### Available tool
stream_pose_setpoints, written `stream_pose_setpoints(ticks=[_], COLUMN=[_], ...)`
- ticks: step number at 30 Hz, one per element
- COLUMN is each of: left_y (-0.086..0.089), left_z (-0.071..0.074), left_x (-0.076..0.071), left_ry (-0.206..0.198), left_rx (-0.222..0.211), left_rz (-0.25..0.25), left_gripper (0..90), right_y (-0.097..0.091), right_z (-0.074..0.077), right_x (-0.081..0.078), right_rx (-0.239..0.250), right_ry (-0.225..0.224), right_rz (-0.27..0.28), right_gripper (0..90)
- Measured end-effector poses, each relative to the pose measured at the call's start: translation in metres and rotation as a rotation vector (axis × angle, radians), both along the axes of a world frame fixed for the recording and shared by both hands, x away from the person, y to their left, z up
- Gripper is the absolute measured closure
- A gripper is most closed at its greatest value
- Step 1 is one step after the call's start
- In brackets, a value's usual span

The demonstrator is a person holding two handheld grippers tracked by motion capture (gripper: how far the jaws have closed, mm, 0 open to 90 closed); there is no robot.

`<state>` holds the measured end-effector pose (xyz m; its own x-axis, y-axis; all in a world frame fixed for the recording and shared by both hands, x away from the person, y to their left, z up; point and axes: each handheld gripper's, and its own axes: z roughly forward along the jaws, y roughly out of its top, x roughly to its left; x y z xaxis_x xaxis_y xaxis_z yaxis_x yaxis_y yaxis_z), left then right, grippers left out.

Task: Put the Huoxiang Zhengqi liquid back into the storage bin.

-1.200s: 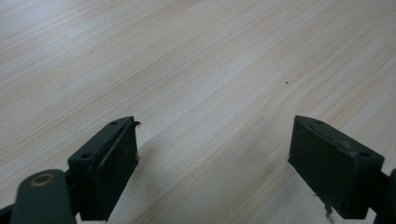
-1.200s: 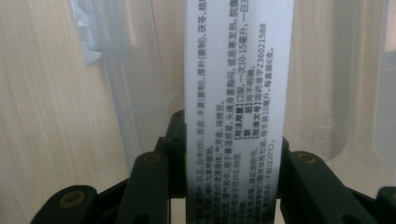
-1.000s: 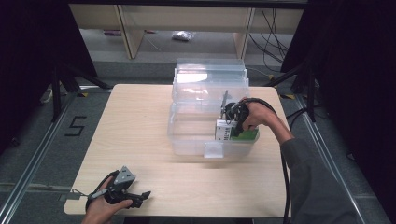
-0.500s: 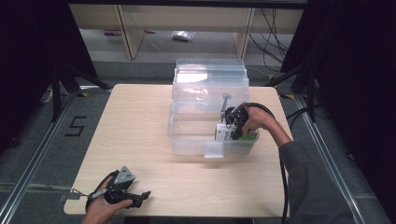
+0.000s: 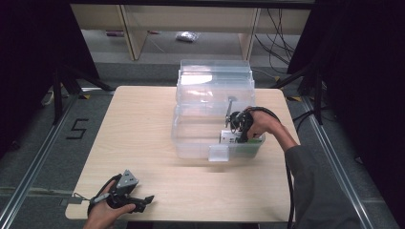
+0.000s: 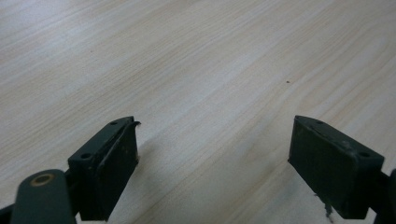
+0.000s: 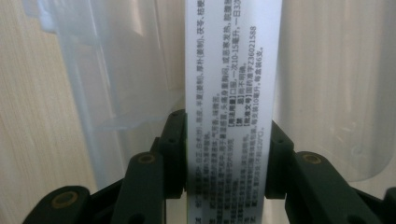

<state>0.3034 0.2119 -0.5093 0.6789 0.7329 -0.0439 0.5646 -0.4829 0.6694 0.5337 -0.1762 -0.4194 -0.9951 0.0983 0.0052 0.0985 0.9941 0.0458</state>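
A narrow white cardboard box printed with small black text [image 7: 228, 93] is seen clamped between the two black jaws of the right gripper [image 7: 226, 158], whose pads lie against its long sides; the jaws have just been opening slightly, yet the box is still seen between them and touched by both. In the high view the right gripper [image 5: 237, 125] is held inside the front right part of a clear plastic storage bin [image 5: 191, 143] standing on the far right half of a light wooden table [image 5: 138, 124], and the box [image 5: 228, 138] is seen low in that part of the bin, close to the front wall and the right wall, with something green beside it that cannot be made out. Little room is left between the box and those walls, while the left part of the bin lies open. The upper end of the box is cut off in the right gripper view, and its text is too small to be read. The left gripper [image 5: 143, 202] is held at the near left edge of the table, well apart from the bin; in the left gripper view its jaws are seen spread wide over bare wood, with nothing between them.
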Motion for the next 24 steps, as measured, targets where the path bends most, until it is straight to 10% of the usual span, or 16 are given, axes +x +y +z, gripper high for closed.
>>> stream_pose_setpoints(ticks=[24], left_y=[-0.001], left_z=[0.0], left_x=[0.0], left_ry=[0.003], left_rx=[-0.002], left_rz=[0.004], left_gripper=[15.1], right_y=[-0.019], right_z=[0.037], right_x=[-0.011], right_rx=[0.055], right_ry=[-0.028], right_rz=[-0.121], right_gripper=[46.7])
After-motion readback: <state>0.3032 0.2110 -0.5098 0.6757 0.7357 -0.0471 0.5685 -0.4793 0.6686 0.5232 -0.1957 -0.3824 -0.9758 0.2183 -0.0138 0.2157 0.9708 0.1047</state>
